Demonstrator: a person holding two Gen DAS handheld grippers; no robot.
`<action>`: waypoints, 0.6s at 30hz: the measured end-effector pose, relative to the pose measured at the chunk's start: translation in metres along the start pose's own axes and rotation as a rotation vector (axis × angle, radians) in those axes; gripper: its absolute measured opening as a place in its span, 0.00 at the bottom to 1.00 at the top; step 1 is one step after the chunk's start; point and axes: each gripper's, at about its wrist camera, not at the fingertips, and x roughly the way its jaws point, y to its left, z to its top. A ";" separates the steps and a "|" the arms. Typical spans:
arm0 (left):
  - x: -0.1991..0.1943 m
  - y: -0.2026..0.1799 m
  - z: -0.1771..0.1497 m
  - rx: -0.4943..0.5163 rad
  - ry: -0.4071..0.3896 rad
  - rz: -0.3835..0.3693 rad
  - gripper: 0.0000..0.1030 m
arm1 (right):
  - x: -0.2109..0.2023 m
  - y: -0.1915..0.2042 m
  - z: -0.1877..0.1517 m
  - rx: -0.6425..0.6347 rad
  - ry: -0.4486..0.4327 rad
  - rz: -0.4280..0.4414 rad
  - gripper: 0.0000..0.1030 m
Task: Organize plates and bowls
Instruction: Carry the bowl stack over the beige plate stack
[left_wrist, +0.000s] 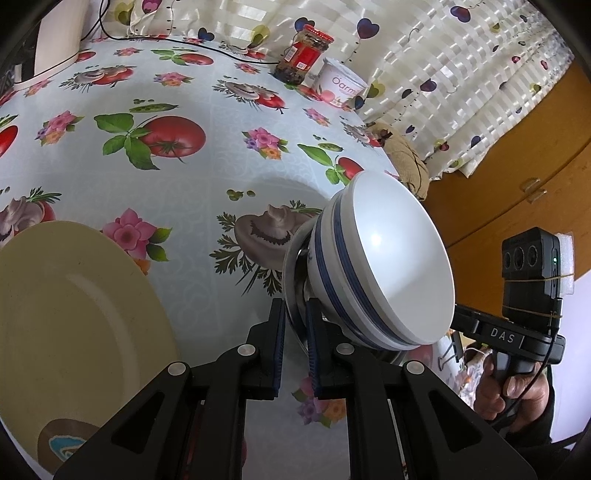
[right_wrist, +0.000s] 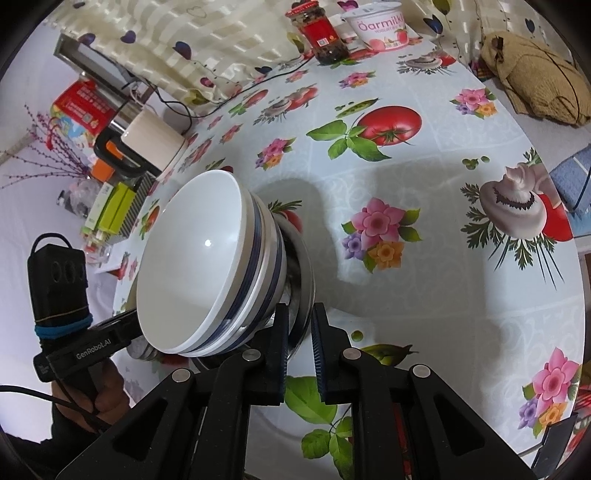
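Note:
A stack of white bowls with blue bands (left_wrist: 388, 266) rests in a shiny metal bowl (left_wrist: 293, 291), all held above the table. My left gripper (left_wrist: 295, 314) is shut on the metal bowl's rim on one side. My right gripper (right_wrist: 300, 314) is shut on the rim on the opposite side, with the white bowls (right_wrist: 199, 273) to its left and the metal bowl (right_wrist: 301, 273) between its fingers. A cream plate (left_wrist: 74, 325) lies on the table at the lower left of the left wrist view.
The table carries a flowered oilcloth (right_wrist: 406, 177). At its far edge stand a red-labelled jar (left_wrist: 304, 53) and a yoghurt tub (left_wrist: 341, 83). A tan cloth bundle (right_wrist: 535, 77) lies at one edge, and a cream kettle (right_wrist: 151, 142) and boxes at another.

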 end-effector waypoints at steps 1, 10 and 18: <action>0.000 0.000 0.000 0.000 -0.001 -0.002 0.10 | 0.000 0.000 0.000 0.000 -0.002 -0.001 0.13; 0.002 0.006 0.000 -0.035 0.002 -0.030 0.10 | -0.001 -0.002 0.000 0.005 -0.003 0.007 0.13; 0.003 0.005 0.000 -0.027 0.008 -0.038 0.09 | -0.002 -0.003 -0.002 0.014 -0.011 0.005 0.12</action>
